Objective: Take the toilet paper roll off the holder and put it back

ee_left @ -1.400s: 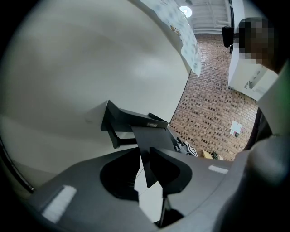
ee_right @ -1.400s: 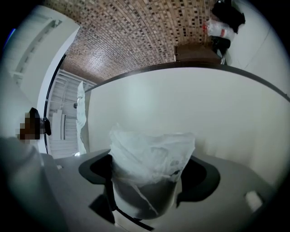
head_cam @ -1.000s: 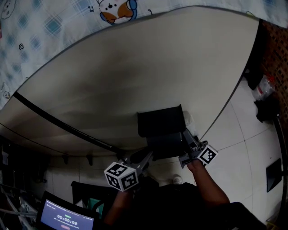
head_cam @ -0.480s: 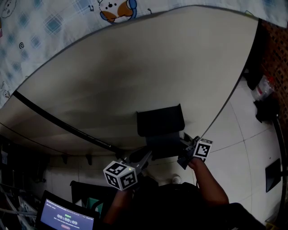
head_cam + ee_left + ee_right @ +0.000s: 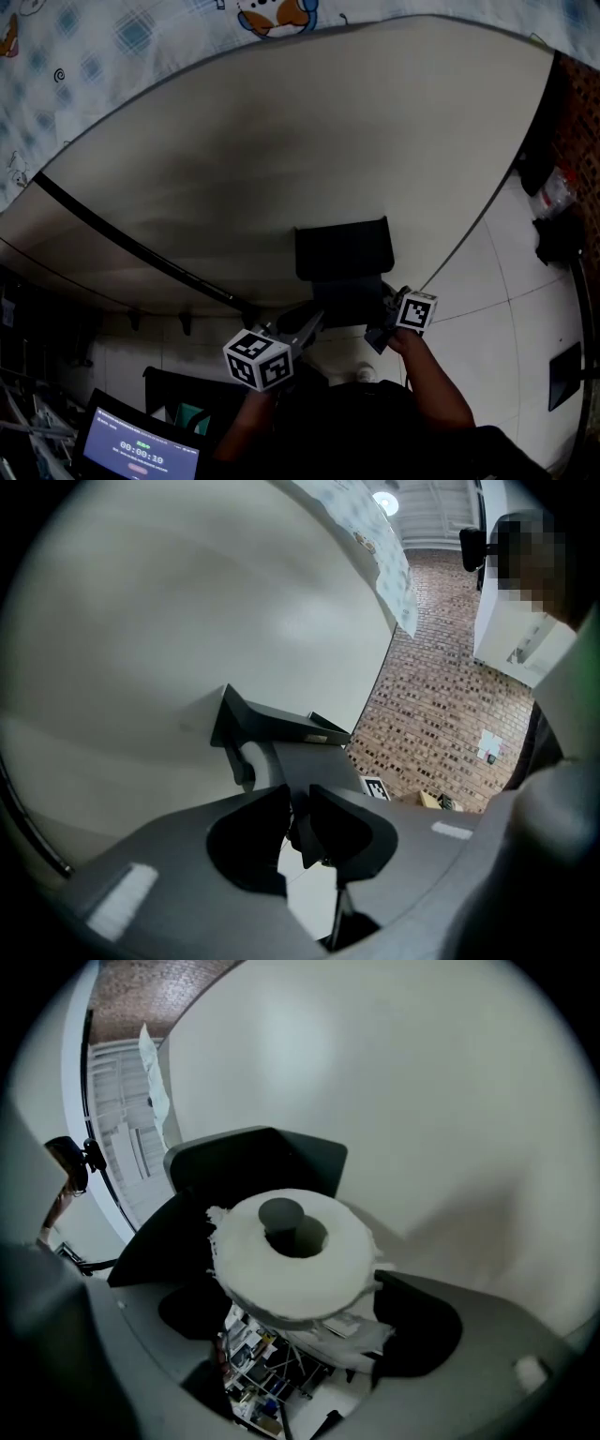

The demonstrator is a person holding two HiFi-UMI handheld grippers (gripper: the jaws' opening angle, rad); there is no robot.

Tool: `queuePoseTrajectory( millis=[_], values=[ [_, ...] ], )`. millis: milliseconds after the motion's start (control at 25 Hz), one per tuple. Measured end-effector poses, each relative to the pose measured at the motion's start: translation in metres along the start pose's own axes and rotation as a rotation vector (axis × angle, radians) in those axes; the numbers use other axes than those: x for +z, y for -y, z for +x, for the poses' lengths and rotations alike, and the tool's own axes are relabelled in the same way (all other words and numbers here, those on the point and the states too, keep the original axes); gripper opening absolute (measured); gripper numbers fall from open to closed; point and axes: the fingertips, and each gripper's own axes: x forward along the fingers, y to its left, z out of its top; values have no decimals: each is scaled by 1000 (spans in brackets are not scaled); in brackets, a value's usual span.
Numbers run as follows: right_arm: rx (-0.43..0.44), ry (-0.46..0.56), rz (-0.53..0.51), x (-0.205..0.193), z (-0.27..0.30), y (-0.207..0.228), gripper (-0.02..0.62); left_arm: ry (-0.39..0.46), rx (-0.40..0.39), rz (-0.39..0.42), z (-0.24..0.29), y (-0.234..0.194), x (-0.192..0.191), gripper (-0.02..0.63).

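A black toilet paper holder (image 5: 342, 248) is fixed to a pale wall (image 5: 281, 141). In the right gripper view the white toilet paper roll (image 5: 281, 1283) sits on the holder's dark peg (image 5: 279, 1211), under the black cover (image 5: 253, 1162). My right gripper (image 5: 295, 1290) has a jaw on each side of the roll, and the jaws are opening. In the head view the right gripper (image 5: 380, 314) is at the holder's lower right. My left gripper (image 5: 300, 825) is nearly closed on the lower edge of the holder (image 5: 281, 726). In the head view the left gripper (image 5: 314, 323) is at the holder's lower left.
A black cable (image 5: 131, 246) runs slantwise along the wall left of the holder. Patterned cloth (image 5: 122, 37) hangs above. The tiled floor (image 5: 506, 272) lies to the right, with dark items by a brick wall (image 5: 441, 714). A lit screen (image 5: 141, 455) sits at the lower left.
The right gripper has shifted a little left, closer to the holder. The left gripper has hardly moved. The head view has tilted slightly.
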Motion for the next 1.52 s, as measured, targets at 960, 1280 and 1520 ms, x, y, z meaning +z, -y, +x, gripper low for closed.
queuePoseTrajectory(
  millis=[960,1280,1520],
  values=[
    [-433,150,-1078,108,-62,-119,2,-20,149,153,15,-23,-9,74],
    [-465,173,-1123,97,-49,-131,2,13,350,362,23,-40,-11,83],
    [-512,189,-1154,100,-53,-131,2,67,368,312,16,-41,-11,84]
  ],
)
